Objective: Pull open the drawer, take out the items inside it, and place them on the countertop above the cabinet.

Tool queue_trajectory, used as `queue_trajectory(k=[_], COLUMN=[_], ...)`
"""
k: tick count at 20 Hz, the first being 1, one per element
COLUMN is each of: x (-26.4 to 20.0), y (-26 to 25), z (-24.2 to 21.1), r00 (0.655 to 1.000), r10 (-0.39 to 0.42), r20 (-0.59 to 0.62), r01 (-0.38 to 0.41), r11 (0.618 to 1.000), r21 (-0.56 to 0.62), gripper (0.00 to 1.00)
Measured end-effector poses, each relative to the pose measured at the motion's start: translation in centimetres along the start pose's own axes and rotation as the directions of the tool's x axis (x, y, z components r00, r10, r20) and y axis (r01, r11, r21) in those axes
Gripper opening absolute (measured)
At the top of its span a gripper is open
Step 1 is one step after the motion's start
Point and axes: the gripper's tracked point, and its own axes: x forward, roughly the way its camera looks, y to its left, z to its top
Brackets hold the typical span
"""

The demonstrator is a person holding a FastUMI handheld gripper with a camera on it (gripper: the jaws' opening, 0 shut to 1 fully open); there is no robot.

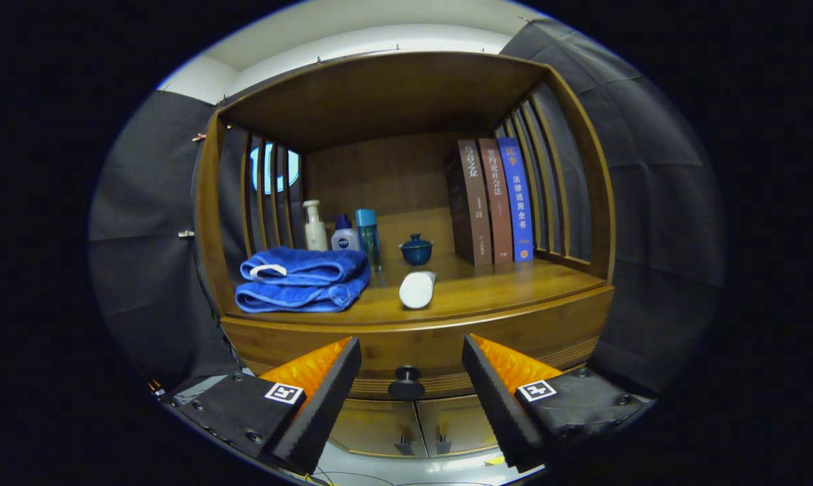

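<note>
A wooden cabinet stands ahead with its countertop (pixel 500 287) under an open shelf frame. Its drawer (pixel 419 347) is closed, and the dark round knob (pixel 406 382) sits just beyond and between my fingers. My gripper (pixel 411 354) is open, with nothing between its fingers, a short way in front of the drawer front. On the countertop a white tube (pixel 417 289) lies on its side near the front edge. What the drawer holds is hidden.
Folded blue towels (pixel 303 279) lie on the countertop's left. Behind them stand a white pump bottle (pixel 315 227), a small white bottle (pixel 345 236) and a blue bottle (pixel 368 236). A blue lidded cup (pixel 416 249) and three upright books (pixel 492 200) stand further right. Two small doors (pixel 416 425) sit below the drawer.
</note>
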Motion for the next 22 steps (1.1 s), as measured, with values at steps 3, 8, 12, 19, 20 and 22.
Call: queue_trajectory(k=[3, 8, 12, 19, 20, 22], x=[-1.9, -4.8, -6.5, -8.4, -8.4, -8.6], y=[-0.8, -1.5, -1.8, -1.3, -1.0, -1.1], z=[2.9, 8.1, 10.5, 12.3, 12.5, 12.5], r00=[1.0, 0.998, 0.998, 0.997, 0.997, 0.998], r10=[-0.01, -0.001, -0.002, 0.01, 0.017, 0.018], r20=[0.018, 0.055, 0.064, 0.072, 0.075, 0.067], r01=[0.01, 0.002, 0.002, -0.008, -0.015, -0.018], r11=[1.0, 1.0, 1.0, 1.0, 1.0, 1.0], r21=[-0.01, -0.027, -0.013, -0.024, -0.019, -0.005], gripper=[1.0, 0.99, 0.99, 0.99, 0.99, 0.99])
